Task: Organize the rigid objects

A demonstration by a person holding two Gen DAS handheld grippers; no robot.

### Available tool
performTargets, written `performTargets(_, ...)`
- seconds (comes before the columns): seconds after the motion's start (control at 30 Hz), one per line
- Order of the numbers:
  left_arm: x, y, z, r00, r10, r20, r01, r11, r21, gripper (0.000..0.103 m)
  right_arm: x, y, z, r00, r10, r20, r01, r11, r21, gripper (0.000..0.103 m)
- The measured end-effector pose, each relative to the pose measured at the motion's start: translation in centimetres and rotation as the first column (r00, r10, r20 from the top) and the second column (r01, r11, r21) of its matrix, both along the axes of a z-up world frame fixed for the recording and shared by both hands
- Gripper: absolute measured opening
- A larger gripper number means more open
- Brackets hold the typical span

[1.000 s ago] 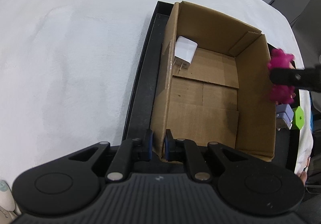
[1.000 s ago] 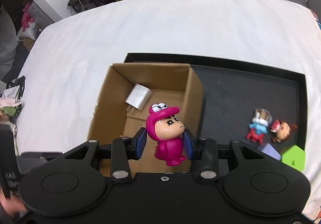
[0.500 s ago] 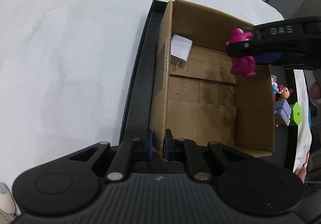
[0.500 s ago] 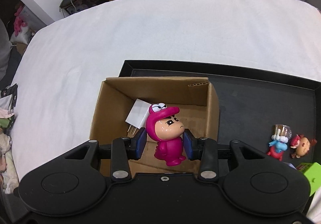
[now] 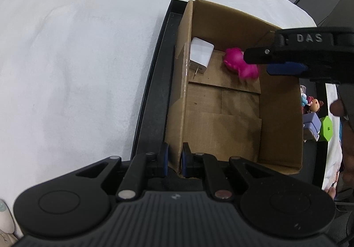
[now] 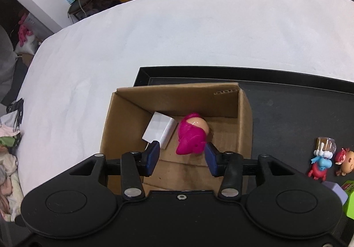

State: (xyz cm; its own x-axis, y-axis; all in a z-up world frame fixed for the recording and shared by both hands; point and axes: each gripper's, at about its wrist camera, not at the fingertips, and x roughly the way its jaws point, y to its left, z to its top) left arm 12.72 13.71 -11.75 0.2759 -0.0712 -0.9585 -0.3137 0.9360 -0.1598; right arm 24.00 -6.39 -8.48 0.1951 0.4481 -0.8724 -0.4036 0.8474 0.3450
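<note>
A brown cardboard box (image 5: 281,118) (image 6: 177,96) stands on a black tray (image 5: 152,96) (image 6: 298,105). A pink dinosaur-suit figure (image 5: 240,65) (image 6: 192,134) lies tipped over on the box floor beside a white charger plug (image 5: 200,55) (image 6: 160,130). My right gripper (image 6: 180,157) is open above the box, the figure free between and below its fingers; it also shows in the left wrist view (image 5: 285,58). My left gripper (image 5: 174,159) is shut on the box's near wall.
On the tray right of the box lie a blue-and-red figure (image 6: 319,164), a red-haired figure (image 6: 345,160), a lilac block (image 6: 335,189) and a green block (image 5: 326,128). White cloth (image 6: 177,36) covers the table. Clutter stands beyond its far edge.
My right gripper moved over the box, opened and let go of the pink figure, which dropped onto the box floor next to the charger. My left gripper kept its hold on the box wall.
</note>
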Motion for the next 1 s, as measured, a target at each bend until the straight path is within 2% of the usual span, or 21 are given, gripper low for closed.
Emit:
performTargets(0.13, 0.0, -0.1, 0.1, 1.000, 0.004, 0.002, -0.004, 1.000, 0.004, 0.011, -0.5, -0.7, 0.5, 1.000, 0.014, -0.008, -0.014, 1.000, 0.027, 0.058)
performTargets(0.2, -0.1, -0.1, 0.1, 1.000, 0.006, 0.001, -0.006, 1.000, 0.007, 0.011, -0.9, -1.0, 1.0, 1.000, 0.024, 0.000, -0.023, 0.999, 0.040, 0.064)
performTargets(0.23, -0.1, -0.1, 0.1, 1.000, 0.006, 0.001, -0.006, 1.000, 0.007, 0.011, -1.2, -1.1, 1.3, 1.000, 0.029, 0.009, -0.029, 0.999, 0.039, 0.071)
performTargets(0.43, 0.0, -0.4, 0.4, 1.000, 0.004, -0.001, -0.004, 1.000, 0.021, 0.011, -2.5, -2.3, 3.0, 0.997, 0.069, 0.043, -0.071, 0.996, 0.046, 0.073)
performTargets(0.53, 0.1, -0.3, 0.4, 1.000, 0.013, -0.006, -0.013, 1.000, 0.016, 0.011, -3.0, -3.4, 3.7, 0.995, 0.081, 0.053, -0.084, 0.995, 0.047, 0.085)
performTargets(0.77, 0.0, -0.7, 0.6, 1.000, 0.008, -0.001, -0.008, 0.999, 0.037, 0.010, -3.7, -6.6, 5.0, 0.994, 0.075, 0.079, -0.081, 0.993, 0.089, 0.086)
performTargets(1.0, 0.0, -1.0, 0.7, 1.000, 0.022, -0.002, -0.022, 0.999, 0.048, 0.011, -4.4, -9.9, 4.7, 0.995, 0.056, 0.087, -0.066, 0.991, 0.116, 0.089)
